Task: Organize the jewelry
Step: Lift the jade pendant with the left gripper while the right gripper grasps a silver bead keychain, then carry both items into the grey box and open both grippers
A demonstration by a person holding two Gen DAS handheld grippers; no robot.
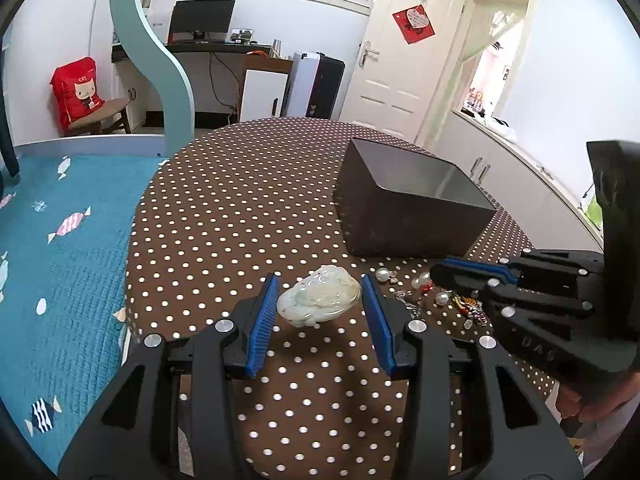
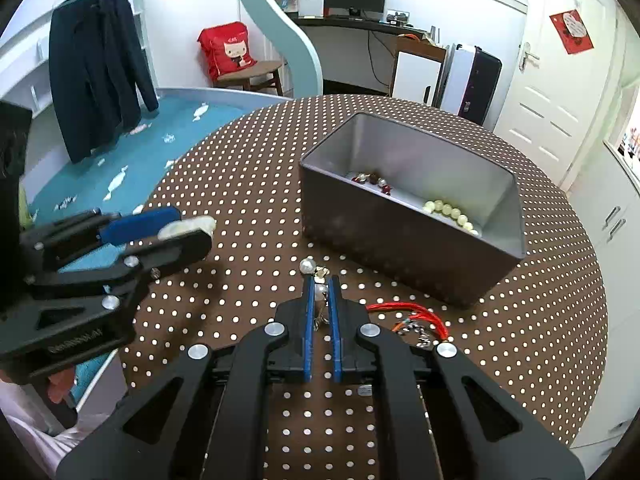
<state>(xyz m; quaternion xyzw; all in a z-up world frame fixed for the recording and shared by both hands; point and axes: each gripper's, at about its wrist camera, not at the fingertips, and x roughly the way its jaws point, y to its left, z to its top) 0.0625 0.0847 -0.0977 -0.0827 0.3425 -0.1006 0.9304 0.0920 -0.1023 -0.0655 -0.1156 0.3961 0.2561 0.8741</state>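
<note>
My left gripper (image 1: 320, 300) is shut on a pale green jade pendant (image 1: 320, 298) and holds it above the polka-dot table (image 1: 248, 200); it shows in the right wrist view too (image 2: 192, 232). My right gripper (image 2: 321, 292) is shut on a pearl piece (image 2: 320, 290) with a second pearl (image 2: 307, 266) just ahead of its tips. It also shows in the left wrist view (image 1: 460, 276), low over a loose heap of jewelry (image 1: 424, 292). A grey box (image 2: 400, 248) holds a pale bead bracelet (image 2: 448, 212) and red-and-pearl pieces (image 2: 372, 180).
A red cord with a chain (image 2: 416, 320) lies on the table right of my right gripper. The table's left edge drops to a blue bed (image 1: 60, 240). White cabinets (image 1: 520, 184) stand beyond the table's right side.
</note>
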